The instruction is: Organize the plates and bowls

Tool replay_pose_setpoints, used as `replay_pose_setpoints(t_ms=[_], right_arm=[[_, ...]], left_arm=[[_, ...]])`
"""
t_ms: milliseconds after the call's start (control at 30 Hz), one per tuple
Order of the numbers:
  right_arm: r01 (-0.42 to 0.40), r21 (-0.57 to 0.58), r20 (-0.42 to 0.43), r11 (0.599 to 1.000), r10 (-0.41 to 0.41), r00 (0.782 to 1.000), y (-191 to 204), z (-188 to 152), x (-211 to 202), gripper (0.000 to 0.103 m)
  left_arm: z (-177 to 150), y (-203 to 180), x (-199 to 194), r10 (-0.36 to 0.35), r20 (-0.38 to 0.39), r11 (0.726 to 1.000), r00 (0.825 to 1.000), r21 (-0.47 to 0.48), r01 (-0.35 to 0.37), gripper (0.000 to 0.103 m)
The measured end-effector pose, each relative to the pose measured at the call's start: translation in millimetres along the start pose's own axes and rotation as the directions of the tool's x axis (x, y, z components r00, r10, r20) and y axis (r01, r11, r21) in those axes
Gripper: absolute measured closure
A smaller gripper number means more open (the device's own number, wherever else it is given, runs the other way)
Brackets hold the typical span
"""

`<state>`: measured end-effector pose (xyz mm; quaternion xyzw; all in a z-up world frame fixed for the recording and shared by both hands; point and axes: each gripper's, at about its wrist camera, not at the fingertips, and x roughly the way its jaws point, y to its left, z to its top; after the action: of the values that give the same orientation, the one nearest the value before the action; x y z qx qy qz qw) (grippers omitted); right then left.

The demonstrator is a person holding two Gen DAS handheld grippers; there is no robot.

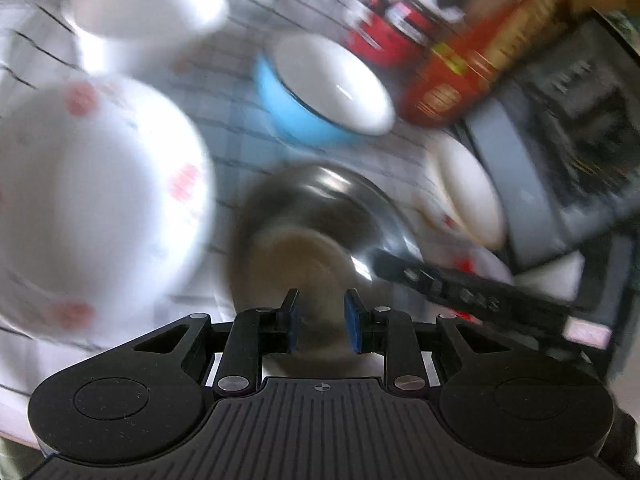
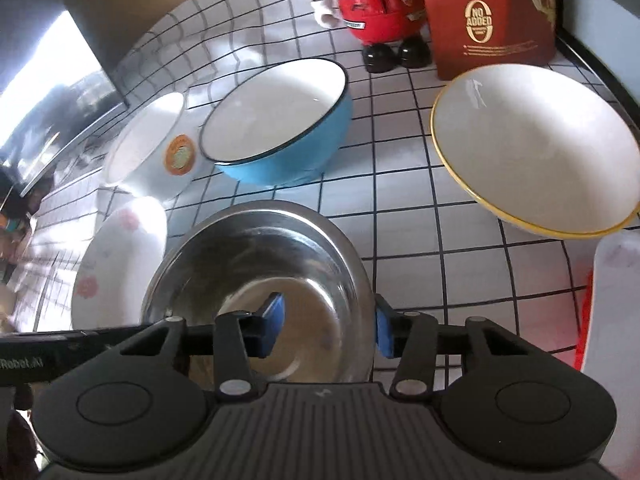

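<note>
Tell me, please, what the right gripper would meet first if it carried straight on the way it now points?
Most likely the steel bowl: the right gripper straddles its near right rim, one finger inside and one outside. Going on, it would probably meet the bowl's wall or floor, though depth is unclear.

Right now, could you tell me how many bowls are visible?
4: steel bowl nearest, blue bowl behind it, stickered white bowl left of that, yellow-rimmed bowl right. Others may be hidden.

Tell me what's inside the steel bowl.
The steel bowl holds no dish or food: its shiny bottom shows bare. One blue pad of the right gripper reaches inside it, the other stays outside the rim. The near part of the bottom is hidden behind the gripper.
</note>
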<state>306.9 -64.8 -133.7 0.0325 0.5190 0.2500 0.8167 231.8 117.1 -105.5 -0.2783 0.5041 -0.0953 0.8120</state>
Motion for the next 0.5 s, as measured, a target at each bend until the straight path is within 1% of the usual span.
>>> replay_pose_setpoints(t_ms=[67,100,133,167,200,233,267,300,333,367,433,500], right_arm=[[-0.031,-0.010,-0.007,0.999,0.030,1.000,-4,-4,-10,0.056],[-0.028,-0.019,-0.005,0.999,0.028,1.000,-5,-6,-15,0.056],[-0.009,-0.027,0.000,1.000,0.009,1.000,-7,-6,-18,0.056],[0.013,-0.032,0.008,0.999,-0.012,1.000,-10,-6,-20,0.056],[0.035,-0.032,0.017,0.999,-0.035,0.999,-12,-6,-21,0.056],[0.053,-0.028,0.026,0.998,-0.052,0.998,-15,-5,-22,0.056],[0.064,-0.025,0.037,0.998,-0.063,0.997,-17,-5,-23,0.056],[0.071,-0.024,0.046,0.997,-0.069,0.997,-18,-3,-21,0.056],[0.079,-0.030,0.060,0.996,-0.078,0.995,-18,-2,-22,0.056],[0.089,-0.042,0.073,0.995,-0.086,0.994,-17,-1,-23,0.056],[0.100,-0.069,0.088,0.993,-0.094,0.992,-14,0,-22,0.056],[0.101,-0.083,0.083,0.991,-0.094,0.992,-12,3,-17,0.055]], left_arm=[[-8,-10,-2,-0.051,-0.047,0.998,0.998,0.040,0.053,0.077],[-13,-16,-9,-0.051,-0.048,0.996,0.998,0.072,0.054,0.077],[-17,-19,-17,-0.029,-0.030,0.993,0.999,0.110,0.033,0.077],[-20,-24,-27,0.015,0.004,0.988,1.000,0.156,-0.015,0.077],[-22,-26,-35,0.067,0.042,0.978,0.997,0.193,-0.074,0.076],[-24,-28,-43,0.130,0.088,0.963,0.988,0.224,-0.147,0.076],[-24,-30,-50,0.185,0.127,0.948,0.974,0.238,-0.211,0.076],[-25,-29,-55,0.227,0.157,0.935,0.961,0.240,-0.260,0.076],[-24,-28,-57,0.248,0.172,0.929,0.953,0.237,-0.284,0.076],[-24,-28,-56,0.258,0.175,0.927,0.950,0.233,-0.294,0.076],[-23,-22,-49,0.273,0.153,0.931,0.950,0.205,-0.301,0.076],[-23,-12,-44,0.254,0.111,0.954,0.961,0.134,-0.268,0.076]])
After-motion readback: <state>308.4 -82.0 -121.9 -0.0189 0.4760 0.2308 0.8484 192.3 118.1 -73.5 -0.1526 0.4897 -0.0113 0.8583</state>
